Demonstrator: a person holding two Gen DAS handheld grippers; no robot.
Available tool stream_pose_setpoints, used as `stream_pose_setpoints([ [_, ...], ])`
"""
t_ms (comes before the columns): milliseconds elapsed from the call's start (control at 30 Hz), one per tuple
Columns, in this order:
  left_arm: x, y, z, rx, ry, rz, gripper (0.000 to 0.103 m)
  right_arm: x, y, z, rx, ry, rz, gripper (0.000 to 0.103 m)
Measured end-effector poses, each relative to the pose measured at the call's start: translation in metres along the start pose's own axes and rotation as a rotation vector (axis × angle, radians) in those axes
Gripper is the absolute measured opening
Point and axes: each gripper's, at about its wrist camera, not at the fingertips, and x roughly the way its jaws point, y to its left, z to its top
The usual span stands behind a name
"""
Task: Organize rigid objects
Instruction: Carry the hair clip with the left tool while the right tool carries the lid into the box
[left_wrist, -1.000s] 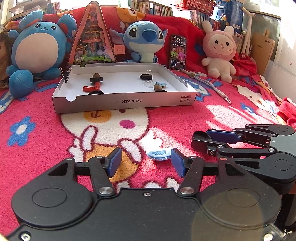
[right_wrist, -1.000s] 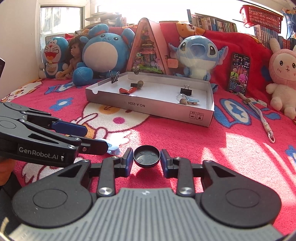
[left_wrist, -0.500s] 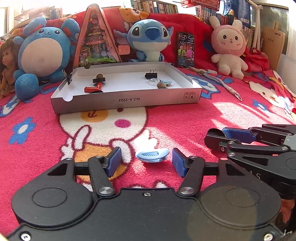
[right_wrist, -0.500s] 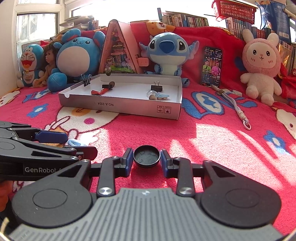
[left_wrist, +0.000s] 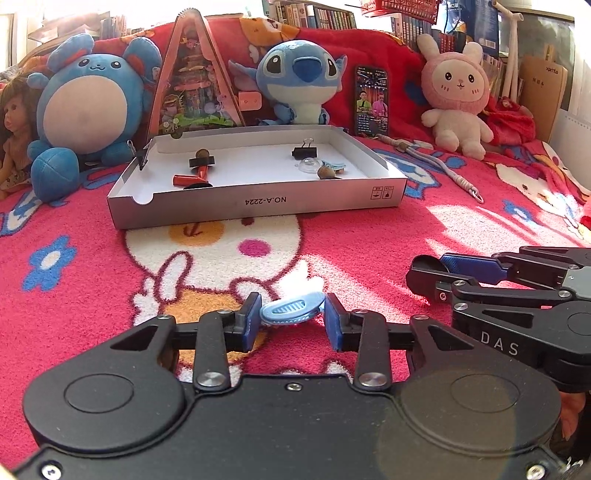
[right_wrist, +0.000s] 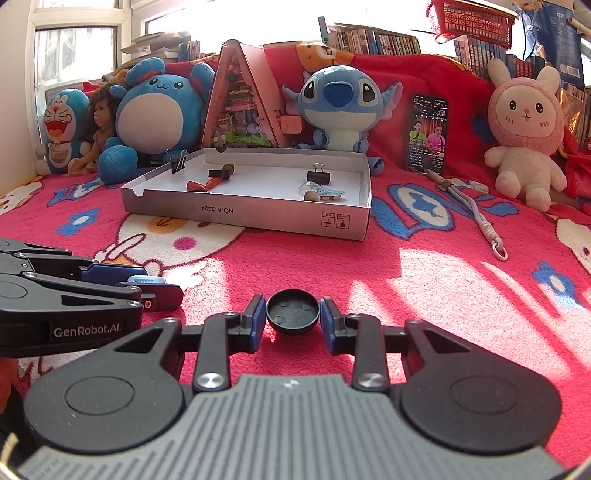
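My left gripper (left_wrist: 291, 317) is shut on a light blue hair clip (left_wrist: 291, 313) and holds it just above the red blanket. My right gripper (right_wrist: 293, 319) is shut on a round black cap (right_wrist: 293, 312), also low over the blanket. The right gripper shows at the right in the left wrist view (left_wrist: 436, 275). The left gripper shows at the left in the right wrist view (right_wrist: 147, 286). A shallow white cardboard box (left_wrist: 258, 206) lies ahead, holding binder clips, a red tube, a nut and another blue clip (left_wrist: 334, 166).
Plush toys (left_wrist: 299, 81) line the back with a triangular picture box (left_wrist: 194, 85) and a phone (left_wrist: 371, 99). A corded lanyard (left_wrist: 443, 166) lies right of the box. A binder clip (left_wrist: 142, 153) grips the box's left rim.
Both grippers have lifted slightly and swung toward the box. The left jaws closed from open around the blue clip to gripping it. The right gripper kept holding the black cap.
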Motion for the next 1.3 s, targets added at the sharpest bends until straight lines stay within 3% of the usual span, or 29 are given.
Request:
stream_pose_setpoints([
  [267, 0.000, 0.013, 0.012, -0.002, -0.010, 0.019, 0.034, 0.002, 0.000, 0.008, 0.028, -0.005, 0.003, 0.038],
  [733, 0.010, 0.063, 0.069, -0.056, -0.077, 0.062, 0.034, 0.024, -0.006, 0.046, 0.098, -0.015, -0.025, 0.038],
  [967, 0.032, 0.088, 0.095, -0.117, -0.055, 0.044, 0.034, 0.041, -0.013, 0.072, 0.139, -0.010, -0.018, 0.038],
  [1300, 0.072, 0.107, 0.118, -0.161, 0.030, 0.031, 0.034, 0.084, -0.024, 0.108, 0.202, 0.061, 0.002, 0.038],
])
